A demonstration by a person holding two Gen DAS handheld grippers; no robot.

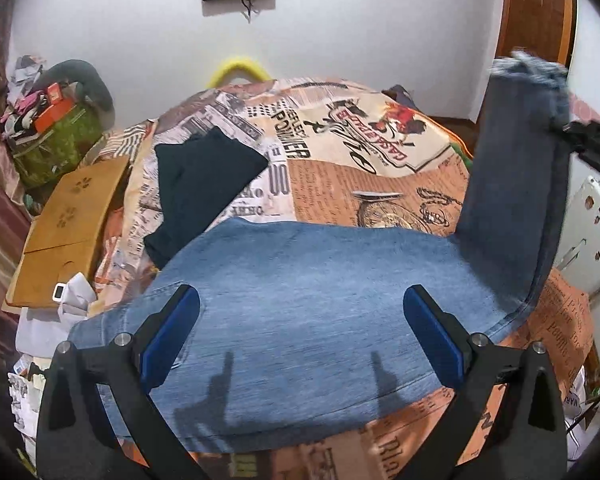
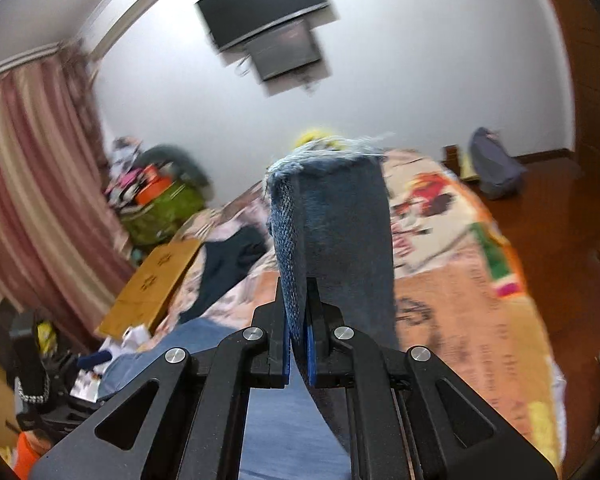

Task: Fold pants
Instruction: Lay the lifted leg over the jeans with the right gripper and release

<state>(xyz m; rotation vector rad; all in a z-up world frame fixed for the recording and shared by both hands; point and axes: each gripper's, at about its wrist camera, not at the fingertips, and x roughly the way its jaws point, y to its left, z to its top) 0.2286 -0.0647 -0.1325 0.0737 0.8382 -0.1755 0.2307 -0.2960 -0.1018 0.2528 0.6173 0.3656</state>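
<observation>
Blue jeans [image 1: 300, 300] lie flat across the printed bedspread [image 1: 340, 176]. My left gripper [image 1: 300, 320] is open and empty, hovering over the upper part of the jeans. My right gripper [image 2: 299, 312] is shut on the leg end of the jeans [image 2: 340, 232] and holds it raised above the bed, frayed hem uppermost. In the left wrist view that lifted leg [image 1: 516, 184] rises at the right, with the right gripper [image 1: 568, 130] at its top edge.
A dark folded garment [image 1: 200, 184] lies on the bed beyond the jeans. A wooden lap tray [image 1: 68, 228] sits at the bed's left edge, with a green bag [image 1: 56, 148] and clutter behind. A white object [image 1: 588, 232] stands at the right. A TV [image 2: 268, 4] hangs on the wall.
</observation>
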